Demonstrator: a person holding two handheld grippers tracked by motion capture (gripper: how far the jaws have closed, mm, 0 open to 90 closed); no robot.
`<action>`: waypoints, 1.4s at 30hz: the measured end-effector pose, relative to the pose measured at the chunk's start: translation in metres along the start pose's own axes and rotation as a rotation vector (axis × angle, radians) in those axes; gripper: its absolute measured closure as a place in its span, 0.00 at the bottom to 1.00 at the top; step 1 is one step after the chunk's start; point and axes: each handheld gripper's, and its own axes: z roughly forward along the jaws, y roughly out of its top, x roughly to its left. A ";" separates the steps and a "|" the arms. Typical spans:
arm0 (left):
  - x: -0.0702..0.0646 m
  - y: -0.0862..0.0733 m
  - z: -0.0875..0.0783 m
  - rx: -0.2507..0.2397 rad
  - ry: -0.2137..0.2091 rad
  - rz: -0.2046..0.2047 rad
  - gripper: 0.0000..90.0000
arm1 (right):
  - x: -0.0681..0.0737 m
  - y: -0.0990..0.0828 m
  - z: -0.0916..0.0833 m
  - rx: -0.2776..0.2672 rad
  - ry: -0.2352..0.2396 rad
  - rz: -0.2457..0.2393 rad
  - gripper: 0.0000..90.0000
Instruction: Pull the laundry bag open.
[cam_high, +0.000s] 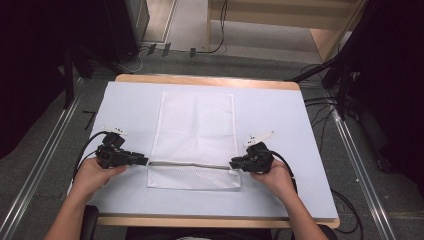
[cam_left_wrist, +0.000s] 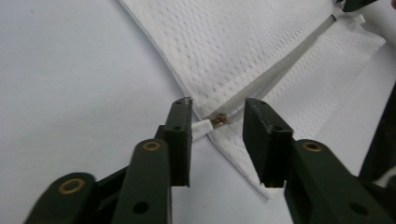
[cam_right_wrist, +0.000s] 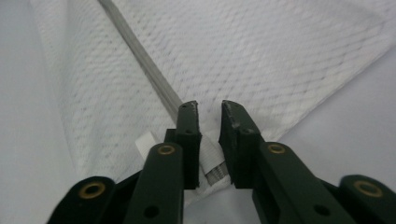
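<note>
The desk (cam_high: 125, 107) carried a pale blue cover and stood on a grey floor with cables behind it. A white mesh bag (cam_high: 197, 125) lay flat at the middle of the desk, long side running away from the person. A grey zipper (cam_high: 190, 164) crossed the bag near its near end.

The left gripper (cam_high: 142, 160) lay at the bag's left edge, level with the zipper. Its fingers (cam_left_wrist: 180, 140) stood moderately apart, and the brass zipper slider with its white pull tab (cam_left_wrist: 212, 123) sat between them, untouched.

The right gripper (cam_high: 234, 163) lay at the bag's right edge, on the same zipper line. Its fingers (cam_right_wrist: 236, 140) stood narrowly apart around the white zipper-end tab (cam_right_wrist: 212, 163); the left finger appeared to touch the tab, though contact could not be confirmed.
</note>
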 end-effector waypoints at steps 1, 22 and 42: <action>0.000 0.000 0.000 -0.005 0.006 0.005 0.69 | 0.000 0.001 -0.001 -0.010 -0.010 -0.001 0.81; 0.021 0.004 -0.010 -0.134 0.163 -0.004 0.42 | -0.035 -0.013 -0.026 -0.107 -0.184 0.139 0.46; 0.037 0.007 -0.008 -0.133 0.178 -0.065 0.37 | -0.050 -0.024 -0.032 -0.124 -0.250 0.194 0.40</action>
